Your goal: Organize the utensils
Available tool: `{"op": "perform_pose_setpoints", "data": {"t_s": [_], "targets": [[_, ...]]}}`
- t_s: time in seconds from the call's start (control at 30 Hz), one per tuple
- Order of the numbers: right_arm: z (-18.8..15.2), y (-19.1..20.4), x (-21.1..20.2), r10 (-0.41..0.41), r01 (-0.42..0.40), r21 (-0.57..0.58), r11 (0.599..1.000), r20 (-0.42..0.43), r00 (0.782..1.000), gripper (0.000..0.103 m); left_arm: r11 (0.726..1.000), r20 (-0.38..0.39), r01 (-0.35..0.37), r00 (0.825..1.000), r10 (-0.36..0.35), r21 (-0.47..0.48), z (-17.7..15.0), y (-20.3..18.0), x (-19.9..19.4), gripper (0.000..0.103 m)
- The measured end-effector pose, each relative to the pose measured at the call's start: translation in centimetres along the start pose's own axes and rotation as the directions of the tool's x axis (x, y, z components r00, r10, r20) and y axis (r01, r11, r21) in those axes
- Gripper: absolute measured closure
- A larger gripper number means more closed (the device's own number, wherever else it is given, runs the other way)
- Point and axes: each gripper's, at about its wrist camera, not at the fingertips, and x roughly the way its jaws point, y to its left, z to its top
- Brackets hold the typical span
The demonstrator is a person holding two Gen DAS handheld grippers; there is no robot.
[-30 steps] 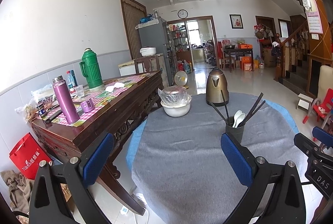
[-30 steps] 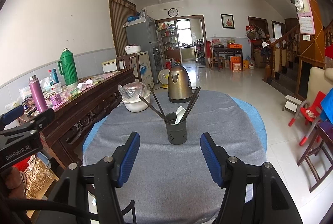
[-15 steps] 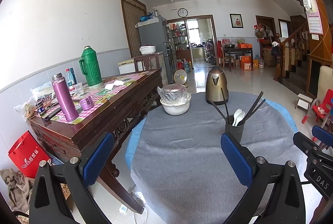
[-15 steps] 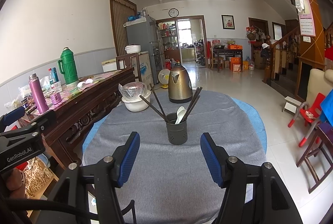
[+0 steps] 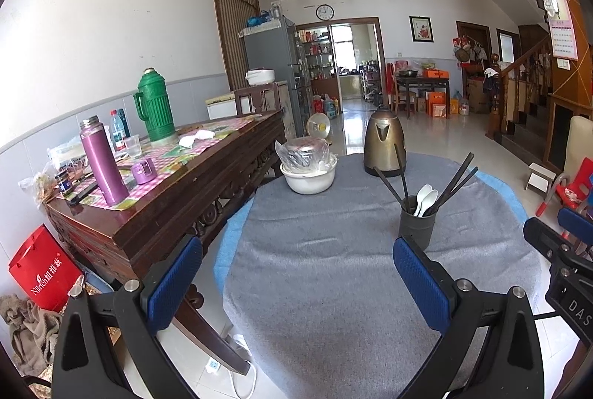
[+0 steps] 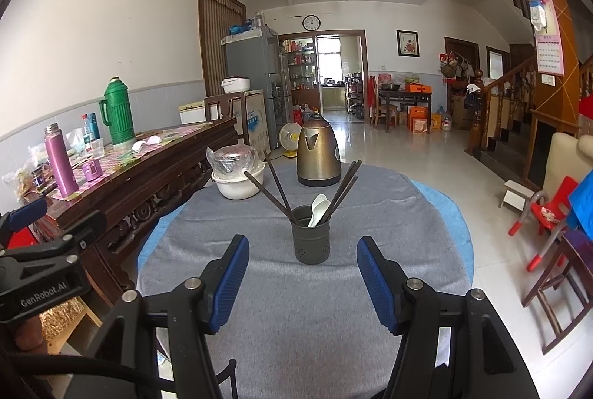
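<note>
Here, both grippers hover wide apart, holding nothing.
The right gripper (image 6: 300, 284) faces the utensil holder (image 6: 310, 234) on the desk (image 6: 296, 325); the left gripper (image 5: 296, 284) sits beside it.

Daylight fills the room, brightest from the far doorway (image 6: 330, 73) straight ahead of both claws, and it throws a white glare along the glossy floor tiles (image 6: 393, 139) beyond them. The grey table cloth (image 5: 333, 273) under the claws is evenly lit with soft, faint shadows. Both views are sharp at centre, with walls and ceiling bowed and the corners black.
</note>
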Motion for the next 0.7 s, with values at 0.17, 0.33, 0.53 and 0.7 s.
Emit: {"op": "perform_pose_setpoints", "data": {"t_s": [0.17,0.33,0.53,0.7], "targets": [[0.8,0.3,1.1,-0.014,0.014,-0.027,1.000,0.004,1.000,0.038,1.000,-0.025,0.000,1.000,-0.001,-0.013,0.1,0.1,1.7,0.001],[1.4,0.1,2.3,-0.038,0.038,-0.032,0.999,0.006,0.999,0.038,1.000,-0.039,-0.001,0.999,0.000,-0.023,0.2,0.0,3.5,0.001],[1.1,-0.5,5.5,-0.057,0.056,-0.052,0.997,-0.027,0.998,0.038,0.999,-0.084,0.026,0.996,-0.028,-0.031,-0.5,-0.9,7.0,0.001],[-0.9,-3.5,11.2,-0.080,0.081,0.003,0.997,-0.135,0.988,0.038,0.996,-0.239,0.082,0.967,-0.090,-0.045,-2.7,-3.2,13.4,0.001]]}}
